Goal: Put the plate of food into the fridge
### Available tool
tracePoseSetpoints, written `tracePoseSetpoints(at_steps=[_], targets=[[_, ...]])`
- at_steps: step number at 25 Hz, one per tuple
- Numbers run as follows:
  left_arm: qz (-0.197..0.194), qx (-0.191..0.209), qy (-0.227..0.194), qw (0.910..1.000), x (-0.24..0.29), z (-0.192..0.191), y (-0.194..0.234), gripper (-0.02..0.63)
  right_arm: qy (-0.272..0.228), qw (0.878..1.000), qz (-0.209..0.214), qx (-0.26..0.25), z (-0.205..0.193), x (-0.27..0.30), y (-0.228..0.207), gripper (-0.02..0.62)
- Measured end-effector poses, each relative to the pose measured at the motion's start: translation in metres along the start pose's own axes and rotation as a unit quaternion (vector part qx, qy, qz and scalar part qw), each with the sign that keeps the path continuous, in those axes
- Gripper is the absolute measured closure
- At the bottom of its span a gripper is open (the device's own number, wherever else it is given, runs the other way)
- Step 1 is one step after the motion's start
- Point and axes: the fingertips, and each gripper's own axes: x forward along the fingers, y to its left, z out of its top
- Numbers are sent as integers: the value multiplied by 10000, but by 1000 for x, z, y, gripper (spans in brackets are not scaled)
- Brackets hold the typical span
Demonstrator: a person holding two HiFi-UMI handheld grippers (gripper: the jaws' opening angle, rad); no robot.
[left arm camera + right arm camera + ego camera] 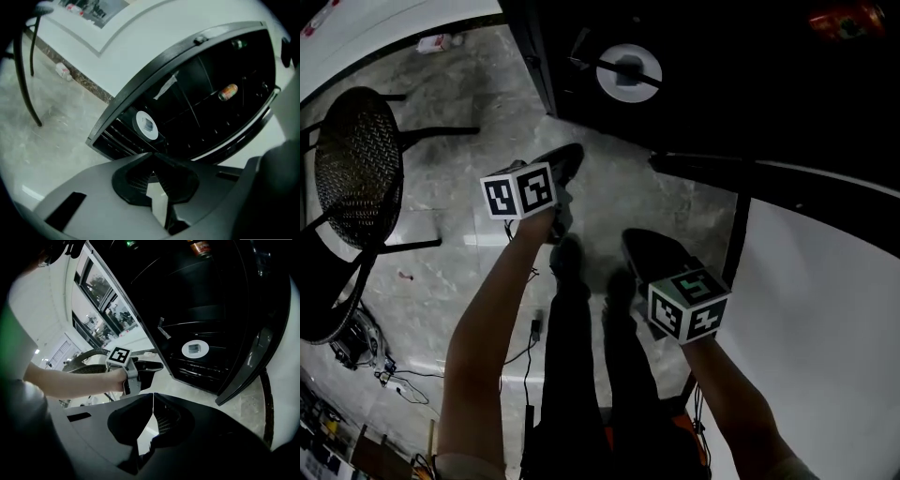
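Note:
The fridge (pixel 581 56) stands open and dark inside. A white plate of food (pixel 628 72) sits on one of its low shelves; it also shows in the left gripper view as the plate (pixel 146 124) and in the right gripper view as the plate (pixel 195 349). My left gripper (pixel 570 157) hangs over the floor in front of the fridge, its jaws shut with nothing between them (pixel 152 155). My right gripper (pixel 631 240) is lower and further right, also shut and empty (pixel 153 401). From the right gripper view the left gripper (pixel 152 365) points toward the fridge.
The open fridge door (pixel 741 234) stands at the right, close to my right gripper. A black mesh chair (pixel 356 169) is at the left, with cables (pixel 394 375) on the floor below it. A small bottle (pixel 436 42) lies by the wall. A red-labelled jar (pixel 228 91) sits higher in the fridge.

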Motion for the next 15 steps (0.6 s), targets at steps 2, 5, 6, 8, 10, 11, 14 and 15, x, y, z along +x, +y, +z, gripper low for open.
tracePoseSetpoints(at_steps=[2, 5, 6, 8, 10, 11, 14, 15], targets=[[0, 103, 44, 9999, -13, -2, -6, 591, -47, 10000, 5, 2, 5, -7, 4, 572], [-167, 242, 143, 9995, -30, -5, -22, 594, -116, 9999, 38, 18, 14, -19, 12, 572], [-216, 389, 198, 9988, -35, -6, -30, 594, -138, 9999, 41, 40, 15, -24, 15, 572], [-272, 726, 304, 9965, -45, -11, -45, 594, -192, 9998, 39, 82, 17, -32, 19, 573], [-317, 939, 375, 9944, -52, -15, -59, 595, -243, 9996, 17, 133, 19, -39, 21, 572], [-354, 1006, 404, 9935, -55, -17, -67, 595, -275, 9995, 2, 172, 21, -43, 22, 572], [-456, 1319, 525, 9888, -64, -22, -95, 595, -426, 9987, 27, 284, 30, -55, 28, 573], [-472, 1468, 593, 9863, -67, -25, -104, 595, -467, 9984, 37, 308, 32, -59, 30, 572]])
